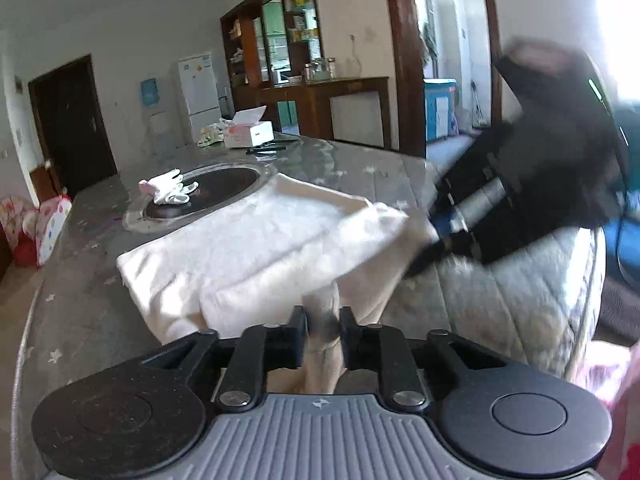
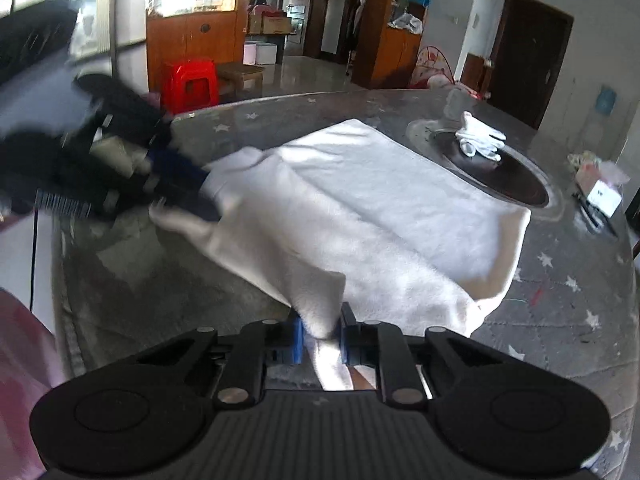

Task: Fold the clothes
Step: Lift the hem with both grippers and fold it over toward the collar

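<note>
White cloth (image 1: 256,236) lies partly folded on the grey star-patterned desk (image 1: 88,280), its far edge reaching the rim of the dark round inset (image 1: 208,192) at the desk's middle. Your left claw (image 1: 323,326) pinches a bunched corner of that cloth at the near edge, the black fingers (image 1: 298,330) pressing on the fabric from both sides. Your right claw (image 2: 320,334) does the same on its side: a hanging fold of the cloth sits squeezed between its blue pads (image 2: 297,340). In the left wrist view you see the right claw coming in from the right, blurred, with its tip at the cloth's raised corner, and in the right wrist view you see the left claw at the opposite corner, also blurred. Between the two grips the near edge is lifted off the desk while the rest of the cloth rests flat. A pair of white gloves (image 2: 478,140) lies on the dark inset, beyond the cloth, and a small white box (image 1: 250,134) sits further back on the desk.
</note>
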### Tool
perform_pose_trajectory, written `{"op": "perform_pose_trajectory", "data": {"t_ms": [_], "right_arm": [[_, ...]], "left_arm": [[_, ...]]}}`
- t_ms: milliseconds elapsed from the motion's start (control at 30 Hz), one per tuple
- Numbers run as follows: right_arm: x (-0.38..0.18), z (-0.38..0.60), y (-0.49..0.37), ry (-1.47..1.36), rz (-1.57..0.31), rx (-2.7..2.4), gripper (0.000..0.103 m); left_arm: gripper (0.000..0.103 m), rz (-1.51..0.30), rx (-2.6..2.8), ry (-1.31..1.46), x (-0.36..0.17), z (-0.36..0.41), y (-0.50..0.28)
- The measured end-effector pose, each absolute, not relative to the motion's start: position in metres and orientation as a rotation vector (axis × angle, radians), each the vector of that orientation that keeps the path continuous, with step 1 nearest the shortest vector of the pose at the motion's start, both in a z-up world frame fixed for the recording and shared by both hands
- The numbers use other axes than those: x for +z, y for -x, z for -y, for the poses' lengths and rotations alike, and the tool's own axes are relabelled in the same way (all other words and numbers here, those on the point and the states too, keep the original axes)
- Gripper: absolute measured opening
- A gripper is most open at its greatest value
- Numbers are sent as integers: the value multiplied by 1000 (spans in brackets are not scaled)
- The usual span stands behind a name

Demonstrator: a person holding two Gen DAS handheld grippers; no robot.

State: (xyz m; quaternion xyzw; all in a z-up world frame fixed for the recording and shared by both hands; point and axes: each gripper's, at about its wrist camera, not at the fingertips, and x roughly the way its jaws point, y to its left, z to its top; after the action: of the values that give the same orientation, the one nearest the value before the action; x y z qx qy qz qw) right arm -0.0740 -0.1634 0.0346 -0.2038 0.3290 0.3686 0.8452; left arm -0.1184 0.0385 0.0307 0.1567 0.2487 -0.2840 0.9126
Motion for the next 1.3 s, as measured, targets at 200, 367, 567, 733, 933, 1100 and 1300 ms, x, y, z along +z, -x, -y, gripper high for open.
{"op": "perform_pose_trajectory", "data": {"t_ms": [200, 367, 567, 733, 933, 1100, 1300], "right_arm": [[46, 166, 67, 397, -693, 773, 14], [48, 163, 68, 396, -678, 755, 12], [46, 164, 77, 395, -651, 735, 10], [55, 168, 88, 384, -626, 735, 10], [80, 177, 122, 401, -596, 787, 9], [105, 185, 163, 405, -614, 852, 9], [118, 181, 181, 436, -642, 886, 9]], "left_arm": [[43, -505, -535, -434, 13, -42, 135], [33, -496, -514, -474, 6, -49, 135], [9, -496, -513, -405, 9, -61, 129], [8, -473, -535, -329, 27, -70, 138], [8, -452, -566, -275, 55, -78, 168], [8, -441, -607, -267, 82, -83, 209], [8, -437, -602, -277, 92, -80, 217]]}}
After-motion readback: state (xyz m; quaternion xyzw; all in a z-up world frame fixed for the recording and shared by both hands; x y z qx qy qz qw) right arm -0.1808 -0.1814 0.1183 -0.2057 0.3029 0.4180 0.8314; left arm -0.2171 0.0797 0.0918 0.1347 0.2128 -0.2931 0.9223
